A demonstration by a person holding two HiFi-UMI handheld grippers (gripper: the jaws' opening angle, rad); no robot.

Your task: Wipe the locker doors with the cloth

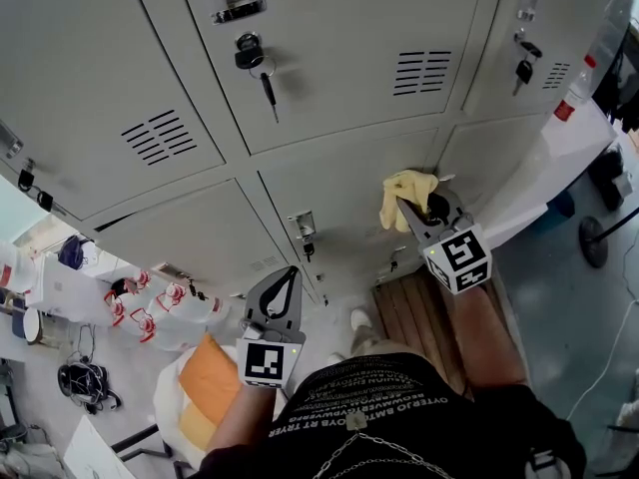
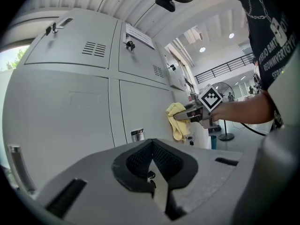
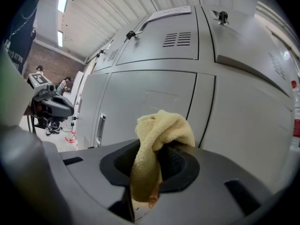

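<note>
While the right tongs (image 1: 414, 213) are clamped shut on a bunched yellow cloth (image 1: 406, 190), they hold it in front of the lower middle locker door (image 1: 339, 193), near that door's right seam; whether the cloth actually touches the metal cannot be told. Off that door's lower left corner, below its latch (image 1: 303, 226) and clear of the panel, the left tongs (image 1: 288, 273) hover with tips closed together and nothing between them.

cloth (image 1: 404, 196) in right gripper (image 1: 417, 211) before locker doors (image 1: 339, 88), left gripper (image 1: 285, 279) leftward
</note>
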